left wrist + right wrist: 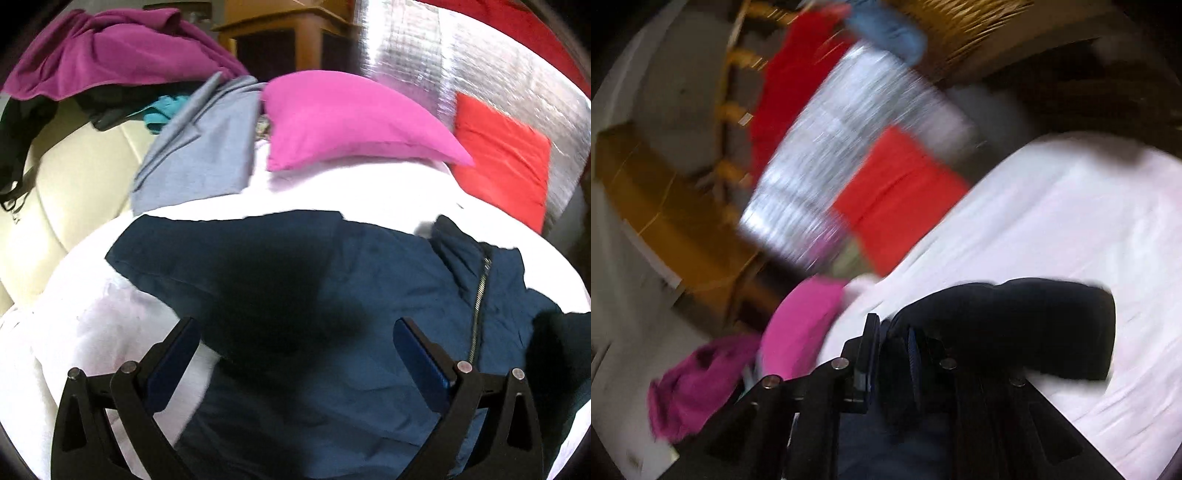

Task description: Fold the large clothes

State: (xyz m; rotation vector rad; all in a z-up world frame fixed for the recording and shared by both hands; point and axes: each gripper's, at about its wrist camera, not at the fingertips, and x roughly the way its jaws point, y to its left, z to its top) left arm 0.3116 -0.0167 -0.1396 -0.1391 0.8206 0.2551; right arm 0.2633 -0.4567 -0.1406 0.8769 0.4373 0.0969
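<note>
A dark blue zip jacket [369,280] lies spread on the white bed sheet [332,192], its zipper [480,302] running down the right side. My left gripper [295,332] hovers over the jacket, wide open and empty. In the right wrist view, which is blurred by motion, my right gripper [892,332] is shut on a fold of the dark jacket [1015,325], which hangs over the white sheet [1071,221].
A pink pillow [351,122] and a red pillow [502,166] lie at the head of the bed. A grey garment [199,155], a purple garment [110,59] and other clothes are piled at the left on a cream surface [74,192]. Silver foil panel [480,74] behind.
</note>
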